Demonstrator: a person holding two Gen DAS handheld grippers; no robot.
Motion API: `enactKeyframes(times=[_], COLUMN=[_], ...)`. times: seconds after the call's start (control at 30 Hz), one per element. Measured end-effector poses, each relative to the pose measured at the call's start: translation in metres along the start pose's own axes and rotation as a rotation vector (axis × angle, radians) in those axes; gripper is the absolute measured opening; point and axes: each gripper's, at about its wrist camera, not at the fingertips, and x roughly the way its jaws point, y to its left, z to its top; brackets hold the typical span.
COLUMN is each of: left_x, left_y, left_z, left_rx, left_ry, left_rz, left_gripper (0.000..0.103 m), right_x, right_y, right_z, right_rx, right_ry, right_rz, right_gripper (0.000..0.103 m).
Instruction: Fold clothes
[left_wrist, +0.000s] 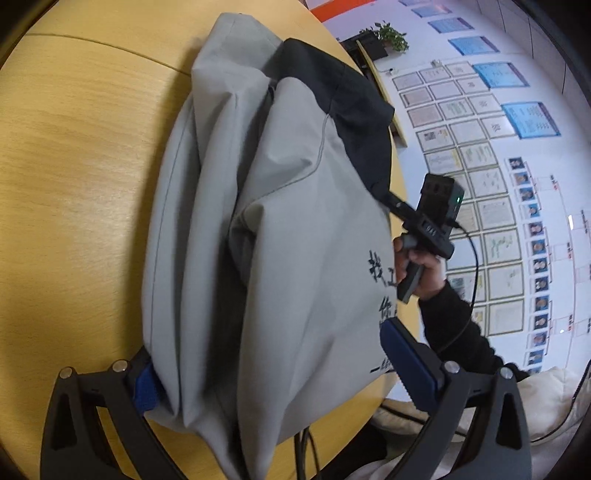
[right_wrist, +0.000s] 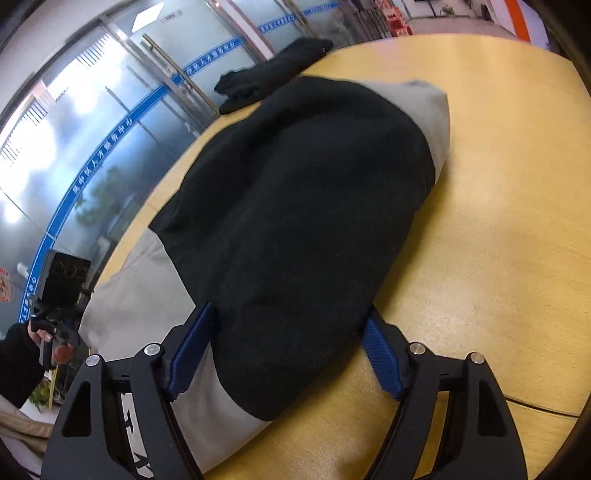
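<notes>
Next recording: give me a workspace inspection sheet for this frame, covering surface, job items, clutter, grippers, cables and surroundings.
Surface: round wooden table, seam line visible.
Job's things: grey and black garment, partly folded, printed characters near one edge.
Clutter: dark bundle of cloth at the table's far edge.
Grippers: left gripper open, straddling the garment's grey end; right gripper open, straddling the black end.
Cables: black cable trailing from the right gripper's handle.
Surroundings: framed documents on a wall; glass doors.
</notes>
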Motion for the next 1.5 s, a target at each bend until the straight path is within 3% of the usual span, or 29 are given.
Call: enactKeyframes(times=[0.1, 0.13, 0.17, 0.23, 0.37, 0.53, 0.7, 0.87, 1.03, 1.2, 1.4, 1.5], left_x=[0.001, 0.003, 0.004, 0.016, 0.011, -0.004, -0.036, -0.095, -0.16, -0.227, -0.234, -0.233], left_y=[-0.006, -0.009, -0.009, -0.012, -0.015, -0.025, -0.036, -0.03, -0.016, 0.015, 0.089, 0.106], left_z=[0.002, 0.003, 0.004, 0.009, 0.006, 0.005, 0.014, 0.04, 0.083, 0.153, 0.239, 0.257], left_rx=[0.003, 0.011, 0.015, -0.012, 0.001, 0.018, 0.035, 0.062, 0.093, 0.114, 0.06, 0.04], left_ry=[0.0, 0.005, 0.008, 0.009, -0.017, -0.068, -0.163, -0.252, -0.343, -0.407, -0.37, -0.373], left_rz=[-0.009, 0.008, 0.052, 0.038, -0.012, -0.06, -0.087, -0.066, 0.002, 0.121, 0.295, 0.313], left_gripper=[0.097, 0.078, 0.047, 0.038, 0.029, 0.023, 0.023, 0.022, 0.022, 0.023, 0.023, 0.023], right_x=[0.001, 0.002, 0.002, 0.001, -0.002, -0.002, 0.002, 0.028, 0.068, 0.149, 0.28, 0.32], right_y=[0.005, 0.006, 0.007, 0.013, 0.037, 0.075, 0.13, 0.176, 0.204, 0.227, 0.226, 0.211], right_z=[-0.001, -0.001, 0.0, -0.001, 0.001, 0.009, 0.028, 0.061, 0.121, 0.205, 0.272, 0.287], right_rx=[-0.014, -0.014, -0.011, -0.024, -0.101, -0.214, -0.345, -0.415, -0.411, -0.404, -0.35, -0.321], right_ry=[-0.005, -0.004, -0.006, -0.02, -0.05, -0.074, -0.161, -0.229, -0.29, -0.292, -0.184, -0.154], right_rz=[-0.039, -0.054, -0.069, -0.104, -0.2, -0.313, -0.337, -0.304, -0.219, -0.122, -0.124, -0.151], right_gripper=[0.064, 0.058, 0.054, 0.044, 0.033, 0.022, 0.016, 0.015, 0.015, 0.015, 0.015, 0.016])
